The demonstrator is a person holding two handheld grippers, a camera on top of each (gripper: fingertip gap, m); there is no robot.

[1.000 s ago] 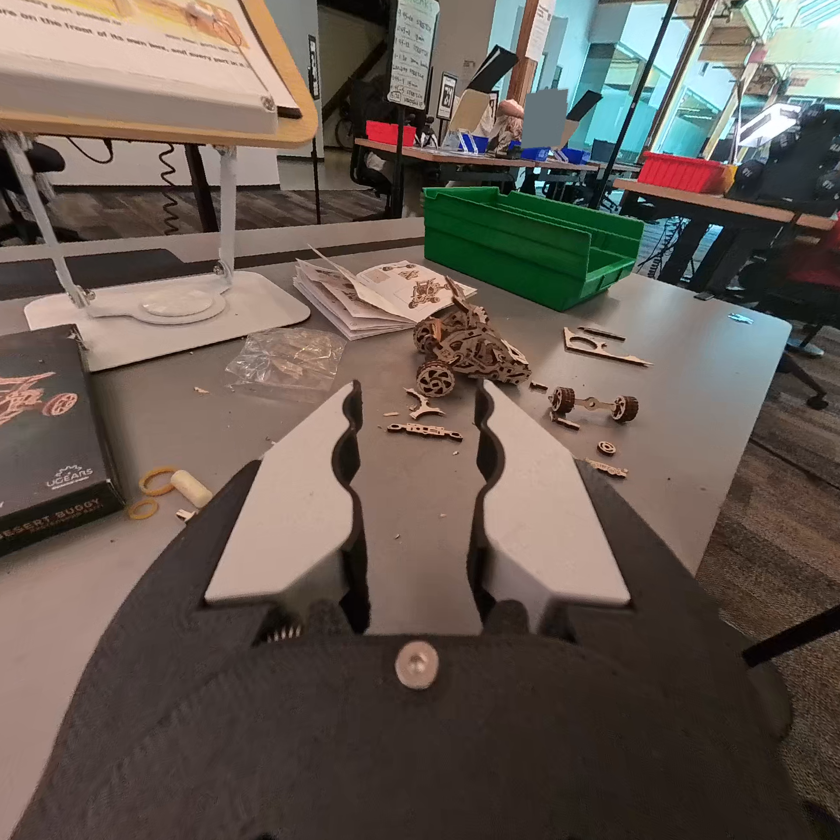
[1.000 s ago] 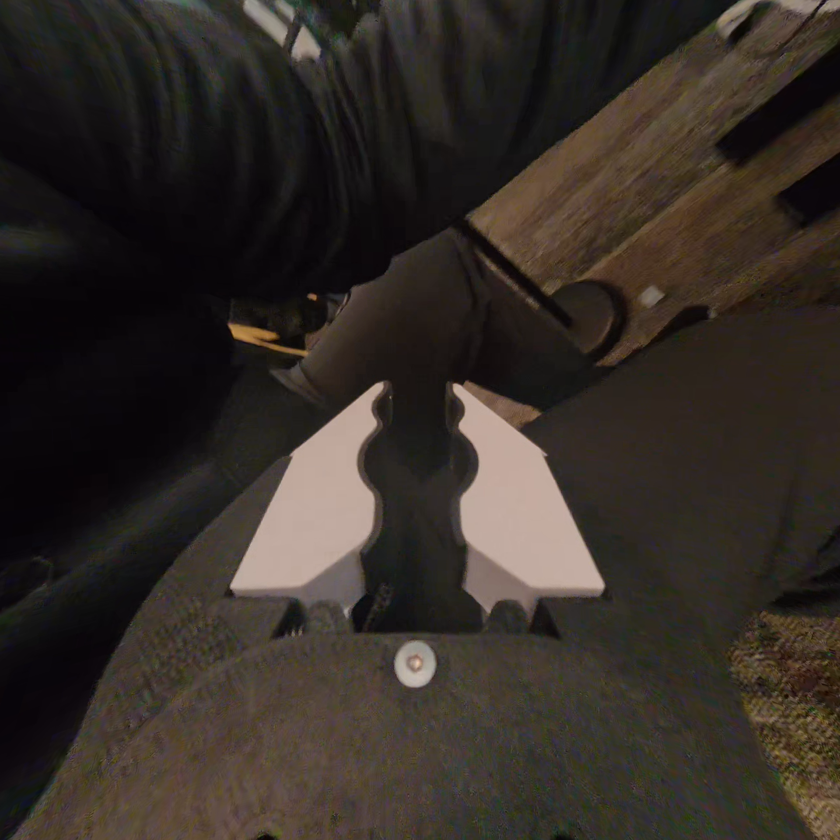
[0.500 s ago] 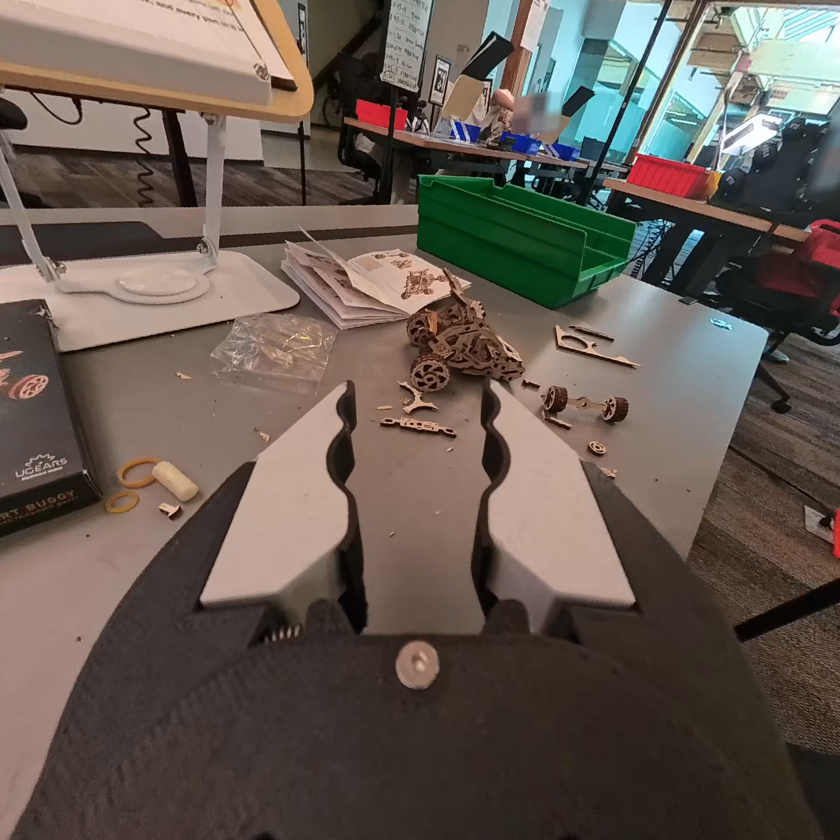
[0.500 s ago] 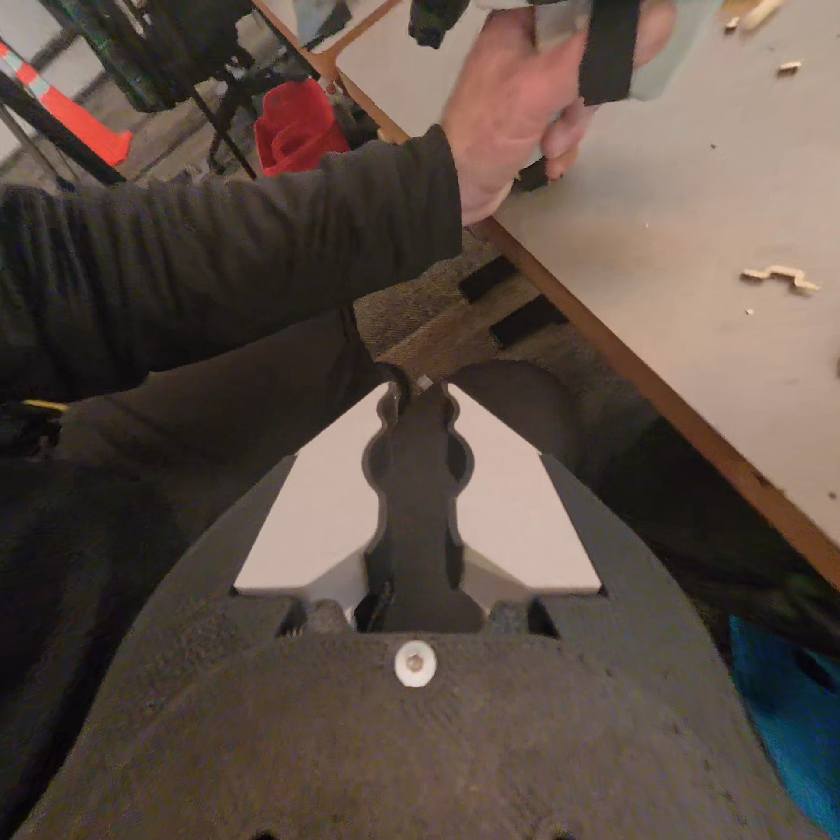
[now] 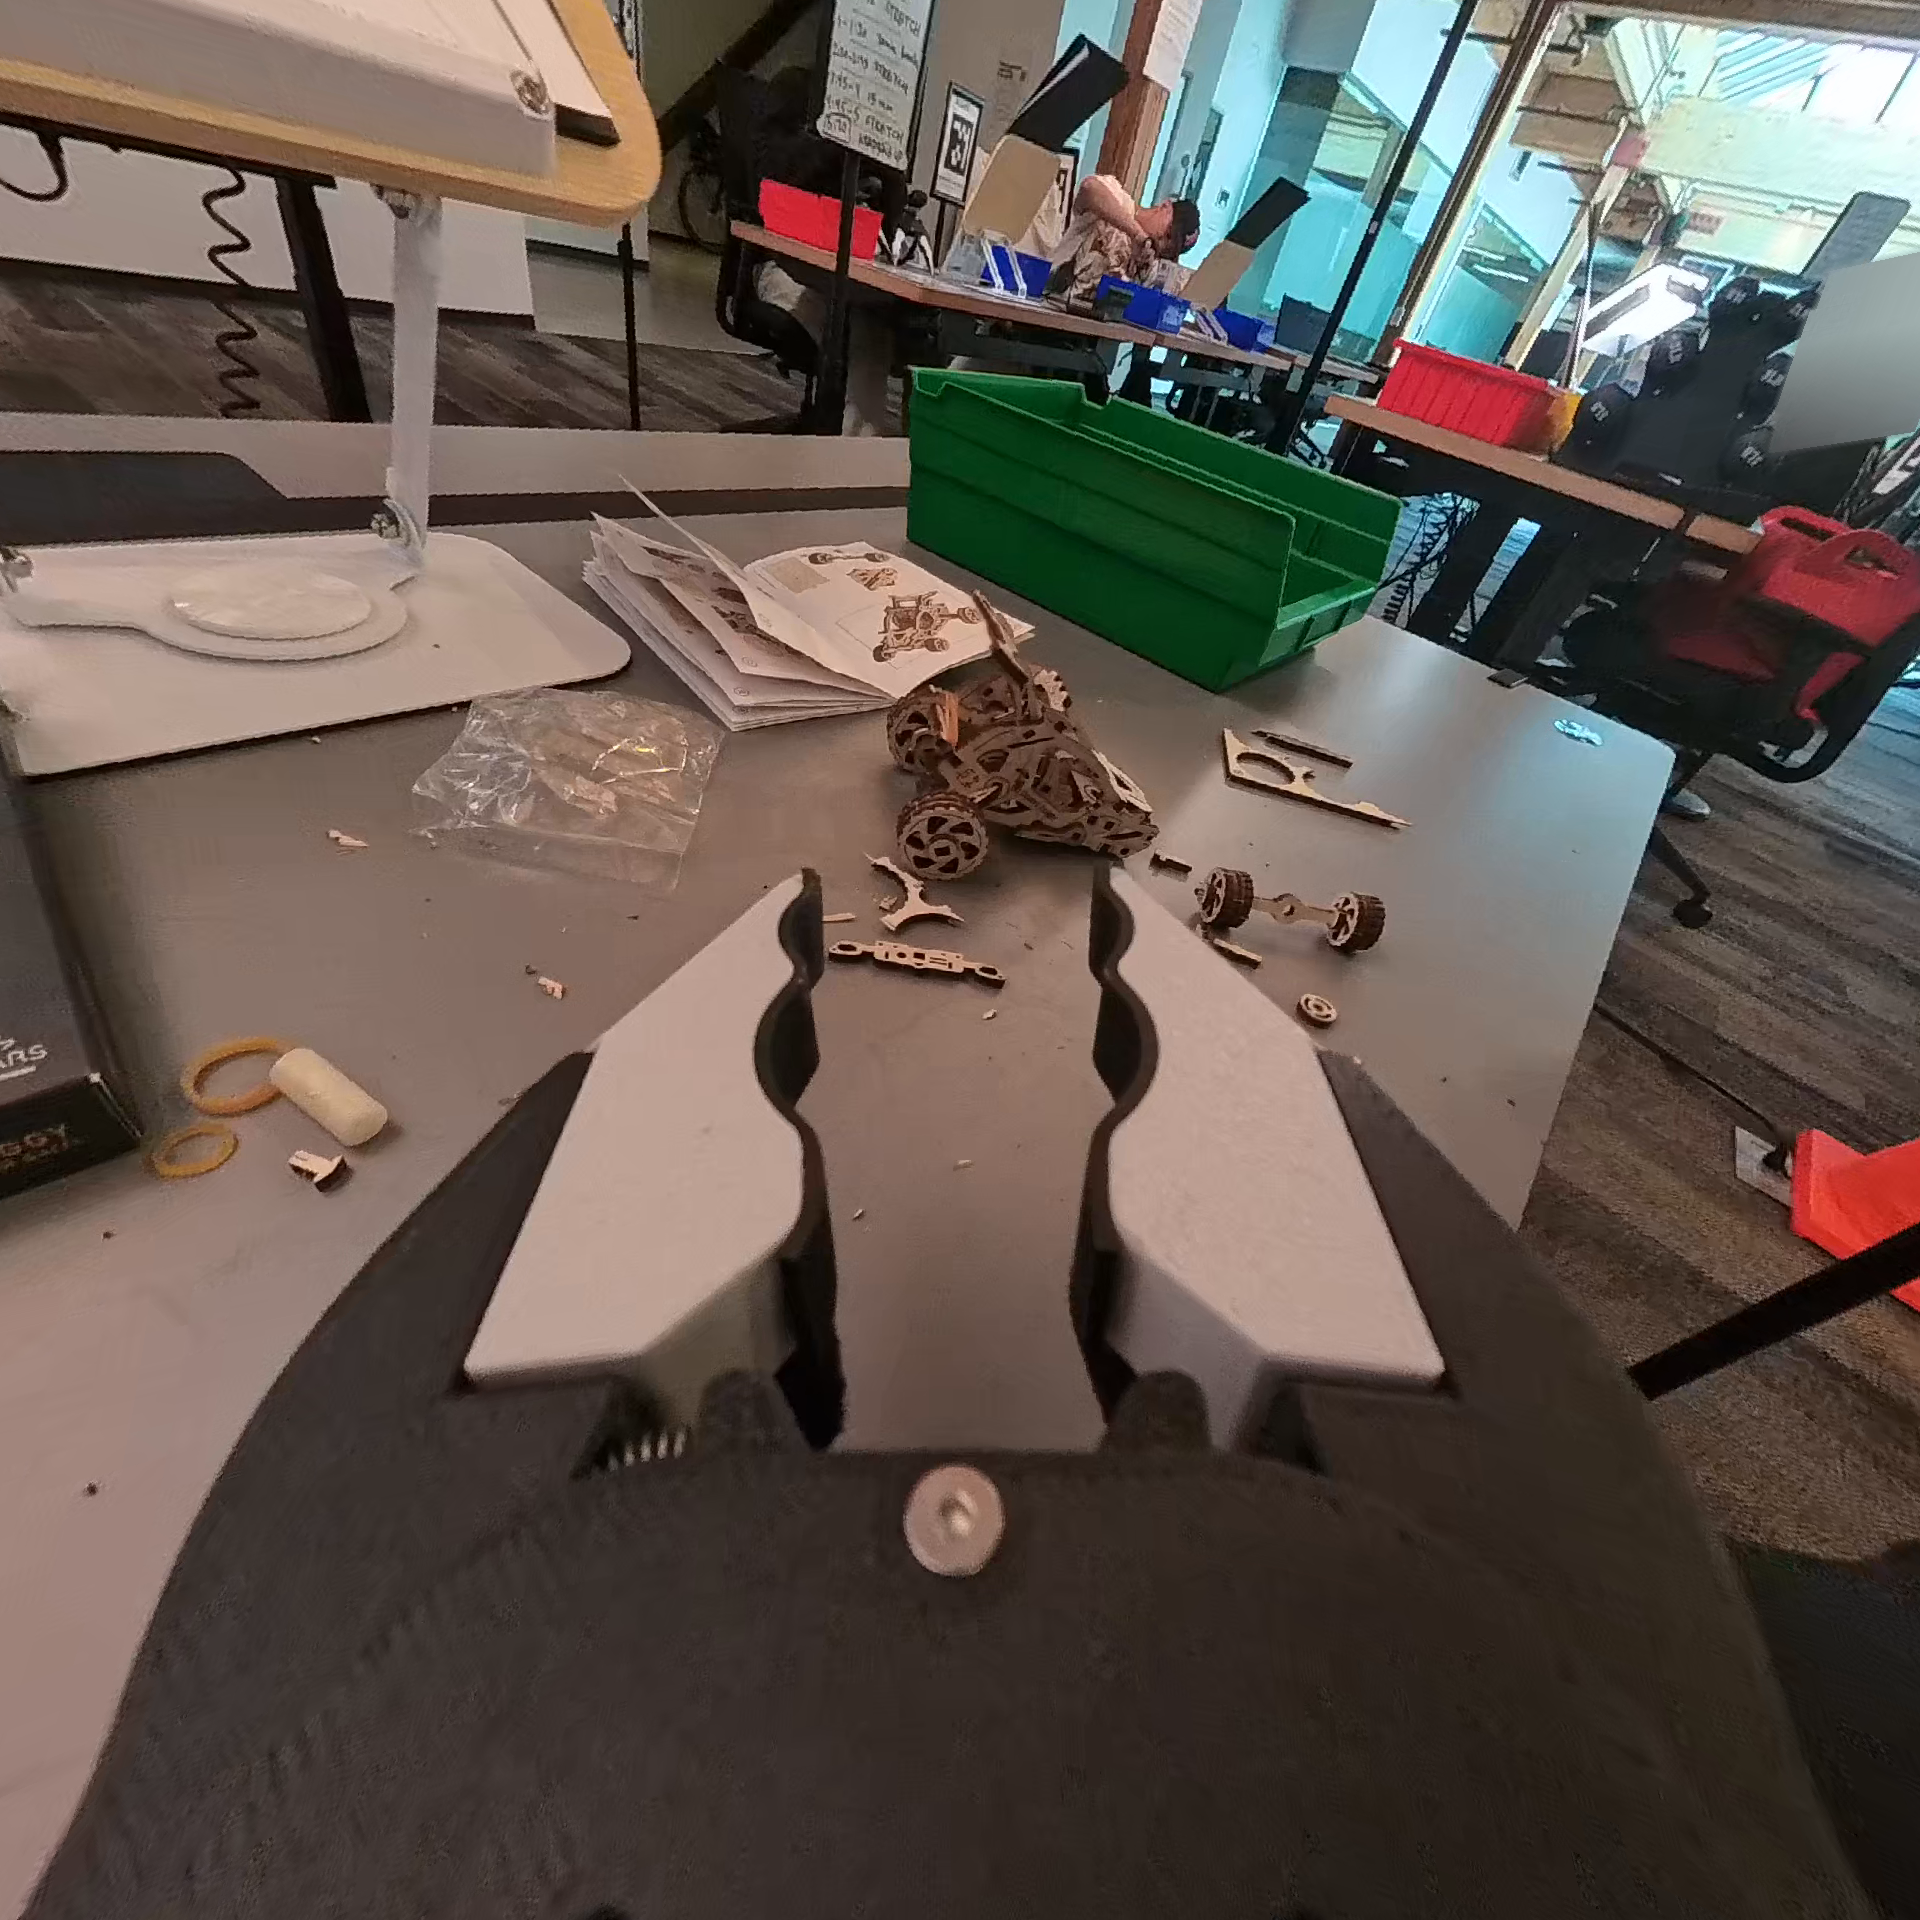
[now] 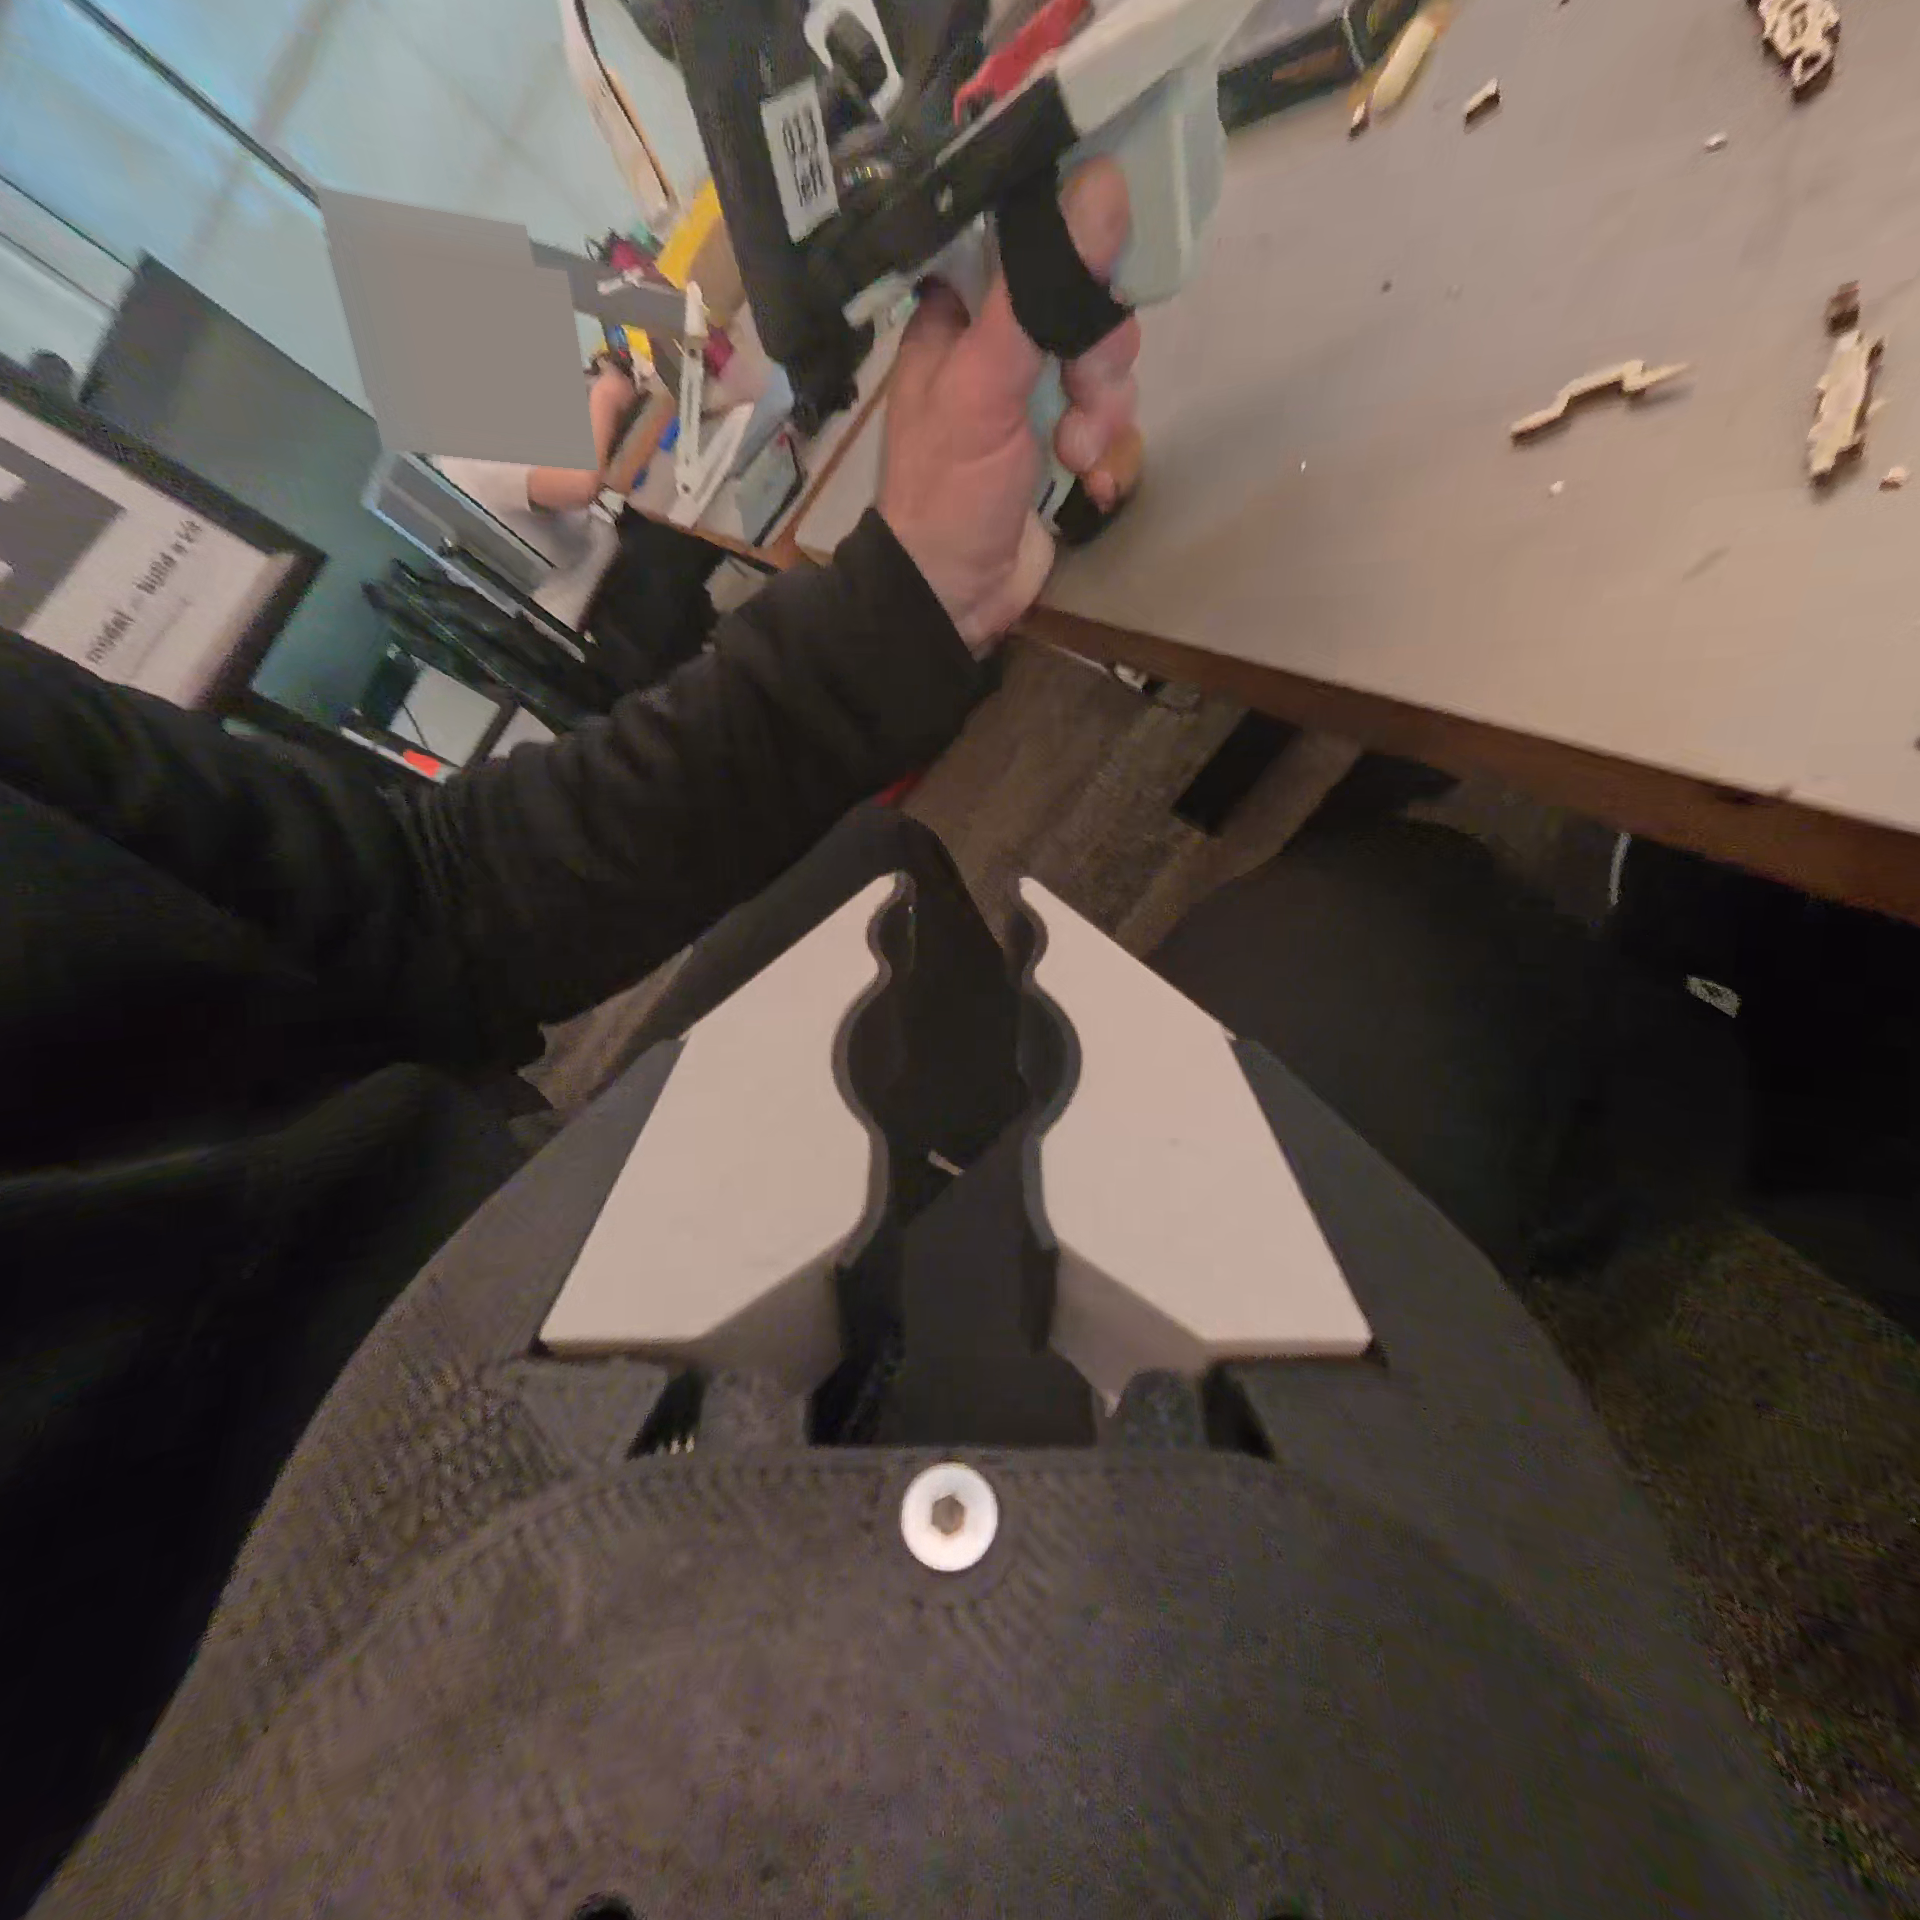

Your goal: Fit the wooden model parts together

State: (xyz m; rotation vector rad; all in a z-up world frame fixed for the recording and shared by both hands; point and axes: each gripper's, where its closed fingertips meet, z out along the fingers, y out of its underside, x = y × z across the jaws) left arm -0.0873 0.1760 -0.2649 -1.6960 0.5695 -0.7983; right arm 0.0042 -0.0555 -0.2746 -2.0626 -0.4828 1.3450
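A part-built wooden buggy (image 5: pixel 1013 769) lies on the grey table (image 5: pixel 416 987). Near it lie a two-wheel axle (image 5: pixel 1288 914), a flat strut (image 5: pixel 914 961), a small curved piece (image 5: pixel 914 904), a small gear (image 5: pixel 1316 1008) and a triangular offcut (image 5: pixel 1299 774). My left gripper (image 5: pixel 956 894) is open and empty, above the table, short of the strut. My right gripper (image 6: pixel 961 888) is narrowly open and empty, below the table edge (image 6: pixel 1455 717), off the table. The right wrist view shows a hand (image 6: pixel 977 447) holding the left gripper (image 6: pixel 1132 177) and loose wooden pieces (image 6: pixel 1590 395).
A green bin (image 5: pixel 1143 520) stands at the back right, with an open booklet (image 5: pixel 800 623) and a clear plastic bag (image 5: pixel 571 769) to its left. A white stand base (image 5: pixel 281 623), a black box (image 5: pixel 42 1070), rubber bands (image 5: pixel 223 1075) and a white cylinder (image 5: pixel 327 1081) lie on the left. There is about 25 cm between the tips of the two grippers. My left gripper is the nearer one to the flat strut (image 5: pixel 914 961): about 10 cm, against 30 cm. The right gripper is farther from the part-built wooden buggy (image 5: pixel 1013 769), some 30 cm, than the left, some 15 cm.
The right gripper's view has swung up from a dark lap to the table edge and the hand on the left gripper. The left gripper shifted slightly over the table, still open.
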